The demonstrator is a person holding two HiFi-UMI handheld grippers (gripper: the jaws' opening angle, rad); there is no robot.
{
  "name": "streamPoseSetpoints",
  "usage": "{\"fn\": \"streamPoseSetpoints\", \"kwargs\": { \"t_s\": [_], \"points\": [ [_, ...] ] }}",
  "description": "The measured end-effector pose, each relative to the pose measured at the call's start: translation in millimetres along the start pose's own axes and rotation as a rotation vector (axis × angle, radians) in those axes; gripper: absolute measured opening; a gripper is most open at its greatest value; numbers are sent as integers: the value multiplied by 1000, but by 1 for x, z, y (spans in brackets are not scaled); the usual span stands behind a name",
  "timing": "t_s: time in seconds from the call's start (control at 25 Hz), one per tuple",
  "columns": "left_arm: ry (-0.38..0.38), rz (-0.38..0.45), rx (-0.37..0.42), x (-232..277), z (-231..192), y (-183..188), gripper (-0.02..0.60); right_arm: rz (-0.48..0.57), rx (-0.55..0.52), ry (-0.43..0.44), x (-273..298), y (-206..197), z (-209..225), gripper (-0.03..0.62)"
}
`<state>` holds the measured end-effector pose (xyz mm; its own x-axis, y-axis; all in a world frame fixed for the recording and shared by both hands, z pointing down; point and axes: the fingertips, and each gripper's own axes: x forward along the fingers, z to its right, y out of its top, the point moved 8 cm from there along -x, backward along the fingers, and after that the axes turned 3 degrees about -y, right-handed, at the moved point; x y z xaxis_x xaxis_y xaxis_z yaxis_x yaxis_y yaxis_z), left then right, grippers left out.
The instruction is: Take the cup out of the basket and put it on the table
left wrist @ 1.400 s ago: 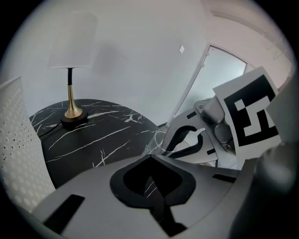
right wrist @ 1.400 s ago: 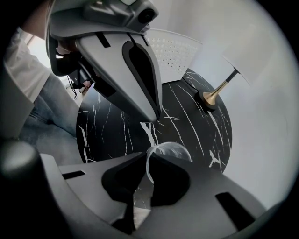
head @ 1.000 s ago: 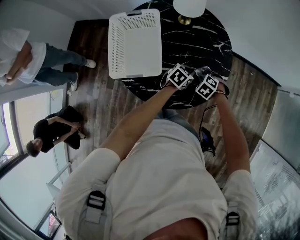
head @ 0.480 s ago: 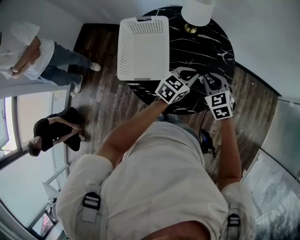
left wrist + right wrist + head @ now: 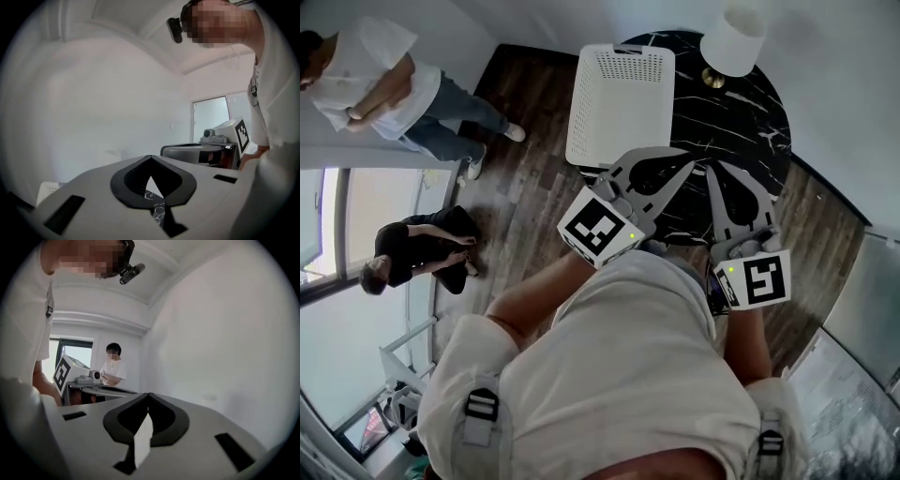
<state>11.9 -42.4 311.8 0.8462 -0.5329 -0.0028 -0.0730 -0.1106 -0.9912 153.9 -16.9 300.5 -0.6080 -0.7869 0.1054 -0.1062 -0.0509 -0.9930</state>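
Moved: both grippers raised off the table, nearer the head camera.
Left gripper: jaws closed, empty.
Right gripper: jaws closed, empty.
Basket: on table's left edge.
Cup: not visible in any view.
Markers: square codes only.

Left tool and right tool now far higher, nearer the camera
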Motion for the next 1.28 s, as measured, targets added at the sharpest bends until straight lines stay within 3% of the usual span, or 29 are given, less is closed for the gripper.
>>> {"fn": "streamPoseSetpoints", "kwargs": {
  "t_s": [0.12, 0.24, 0.32, 0.48, 0.68, 1.28],
  "points": [
    [36, 102, 7, -24, 2, 30, 5, 52, 20, 37, 1, 18, -20, 10],
    [76, 152, 20, -46, 7, 48, 5, 90, 80, 65, 4, 31, -42, 9],
    [100, 156, 33, -59, 11, 53, 5, 120, 110, 62, 3, 39, -55, 10],
    [125, 152, 38, -76, 13, 56, 5, 140, 53, 83, -2, 40, -65, 9],
    [145, 132, 44, -83, 12, 49, 5, 135, 54, 76, 5, 45, -71, 8],
    [127, 129, 23, -74, 11, 44, 5, 114, 43, 72, 5, 40, -63, 8]
  ]
}}
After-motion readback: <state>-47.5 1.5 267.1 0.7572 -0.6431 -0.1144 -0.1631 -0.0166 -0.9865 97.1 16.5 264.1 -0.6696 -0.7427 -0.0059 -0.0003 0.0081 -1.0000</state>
